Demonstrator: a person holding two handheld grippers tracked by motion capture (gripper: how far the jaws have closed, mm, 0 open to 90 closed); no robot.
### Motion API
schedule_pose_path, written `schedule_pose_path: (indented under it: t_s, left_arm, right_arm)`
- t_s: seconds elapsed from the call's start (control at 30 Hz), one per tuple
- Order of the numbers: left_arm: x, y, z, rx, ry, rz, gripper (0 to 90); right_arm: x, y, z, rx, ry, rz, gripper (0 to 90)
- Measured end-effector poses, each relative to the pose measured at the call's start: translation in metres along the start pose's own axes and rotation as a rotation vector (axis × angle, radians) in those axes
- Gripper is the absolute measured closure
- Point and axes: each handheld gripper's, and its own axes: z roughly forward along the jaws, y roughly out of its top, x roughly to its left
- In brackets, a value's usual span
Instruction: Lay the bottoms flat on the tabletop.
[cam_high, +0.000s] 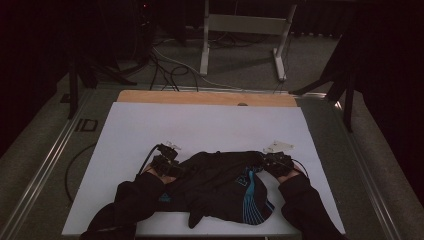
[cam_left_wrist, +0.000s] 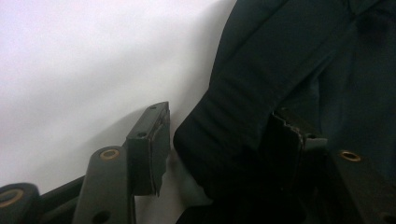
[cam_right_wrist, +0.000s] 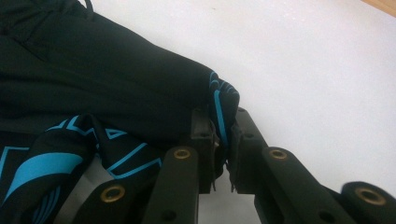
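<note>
Pinching the black top (cam_high: 220, 187) at lower middle of the high view, right gripper (cam_right_wrist: 223, 135) is clamped on a blue-striped edge, left gripper (cam_left_wrist: 215, 149) w/ jaws apart round a fold, prob to spread it flat.

White table (cam_high: 200, 125), cables (cam_high: 170, 70) on floor behind.

Your left tool (cam_left_wrist: 219, 154) stands with jaws spread wide, a thick folded edge of the dark garment (cam_left_wrist: 261, 84) lying between them. Left jaw sits clear of the cloth on the white tabletop (cam_left_wrist: 84, 60); right jaw lies against the fabric, partly lost in shadow.
</note>
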Motion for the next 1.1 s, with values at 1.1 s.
schedule_pose_path:
  t_s: [1.1]
  left_arm:
    - [0.006, -0.006, -0.007, 0.039, -0.021, 0.028, 70.4]
  right_arm:
    - [0.001, 0.001, 0.000, -0.003, -0.006, -0.010, 82.1]
